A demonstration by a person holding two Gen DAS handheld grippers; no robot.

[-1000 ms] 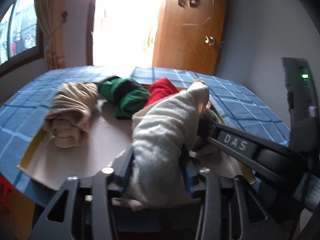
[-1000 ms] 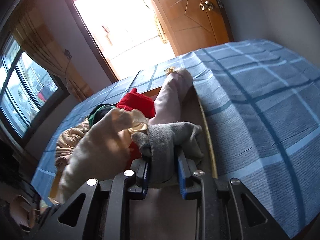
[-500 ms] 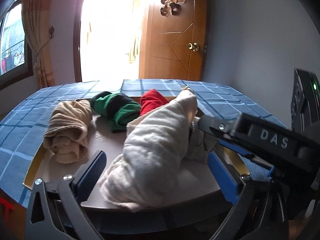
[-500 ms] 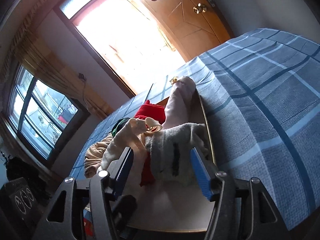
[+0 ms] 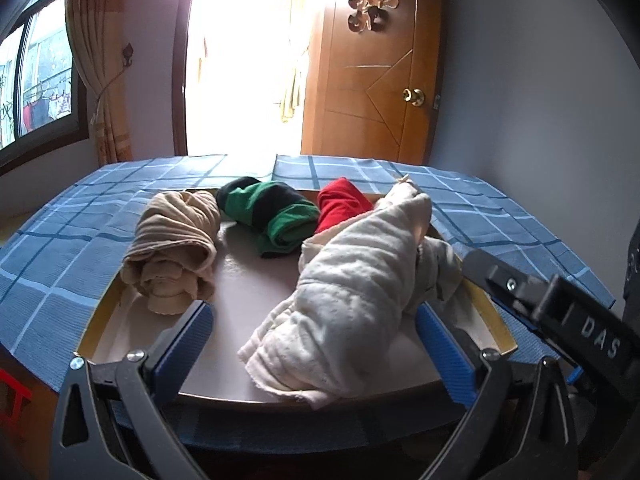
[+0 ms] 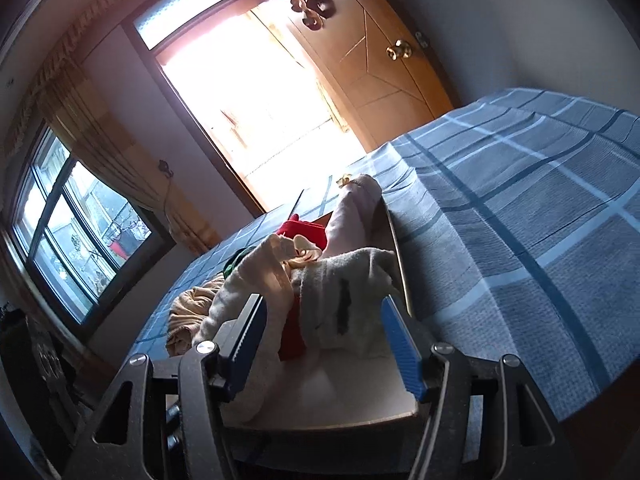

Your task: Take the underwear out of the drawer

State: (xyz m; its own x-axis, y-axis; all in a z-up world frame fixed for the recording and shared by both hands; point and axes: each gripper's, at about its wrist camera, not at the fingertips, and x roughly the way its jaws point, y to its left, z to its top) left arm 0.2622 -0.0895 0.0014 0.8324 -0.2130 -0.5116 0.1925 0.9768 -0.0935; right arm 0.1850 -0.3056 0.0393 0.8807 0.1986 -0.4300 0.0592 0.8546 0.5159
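Beside the red roll (image 5: pixel 340 202) on the tray (image 5: pixel 248 292), the cream roll (image 5: pixel 348 292) lies loose between the left gripper (image 5: pixel 312 336) fingers, spread wide, and the right gripper (image 6: pixel 324 332) fingers, apart around the grey roll (image 6: pixel 348 300), so careless pulling back could drag both off the bed.

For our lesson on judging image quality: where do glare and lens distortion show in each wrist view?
Left wrist view: the open doorway is blown out white, and the checked blue cloth bows at the edges. Right wrist view: the same doorway glares, the frame is tilted, the room's lines curve, and the rolled garments lie partly in shadow.
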